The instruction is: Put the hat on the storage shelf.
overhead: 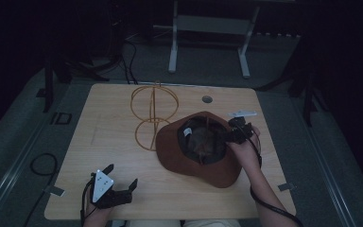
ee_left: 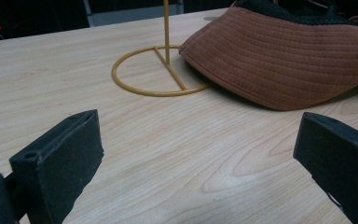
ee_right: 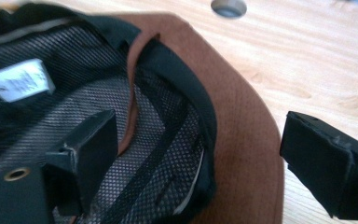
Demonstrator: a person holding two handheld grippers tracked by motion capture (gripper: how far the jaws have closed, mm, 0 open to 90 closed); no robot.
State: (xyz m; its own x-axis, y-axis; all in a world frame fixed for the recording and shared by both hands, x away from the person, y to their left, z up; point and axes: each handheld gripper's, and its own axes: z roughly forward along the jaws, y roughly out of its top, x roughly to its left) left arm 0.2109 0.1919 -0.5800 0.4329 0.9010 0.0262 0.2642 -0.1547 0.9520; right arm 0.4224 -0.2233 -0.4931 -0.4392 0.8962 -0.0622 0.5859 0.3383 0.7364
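At seven o'clock on the worktop [overhead: 123,151] we hold the left tool [overhead: 121,178] spread, gripping nothing. At three o'clock our right tool [ee_right: 196,154], spread, straddles the rim of the upturned brown hat [overhead: 182,161]. Its white label [ee_right: 17,79] is too blurred to read. The wire stand [overhead: 152,111] rises at twelve o'clock.

Overhead view and close claw views share the hat [overhead: 198,146].
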